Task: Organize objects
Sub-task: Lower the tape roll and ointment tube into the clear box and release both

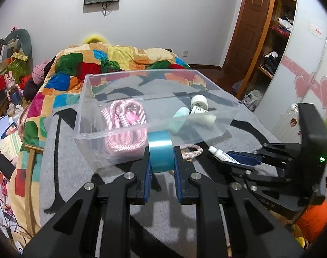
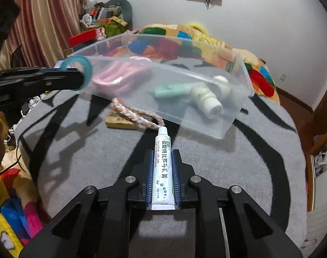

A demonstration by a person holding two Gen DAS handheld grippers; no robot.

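Observation:
A clear plastic box [image 1: 217, 90] [image 2: 245, 73] sits on a grey and black rug. It holds a pink rope [image 1: 124, 126] [image 2: 118, 75], a mint piece [image 1: 178, 118] [image 2: 163, 91] and white bottles [image 1: 198, 102] [image 2: 208, 101]. My left gripper [image 1: 162, 159] is shut on a blue tape roll [image 1: 160, 152] [image 2: 86, 71] just in front of the box's near wall. My right gripper [image 2: 163, 157] is shut on a white ointment tube [image 2: 162, 161] [image 1: 222, 155], held above the rug in front of the box.
A braided pink and white rope ring [image 2: 139, 116] [image 1: 193, 151] and a yellowish wooden block [image 2: 120, 122] lie on the rug [image 2: 77, 150] beside the box. A colourful quilt [image 1: 111, 62] lies behind. A wardrobe [image 1: 277, 43] and door stand at the right.

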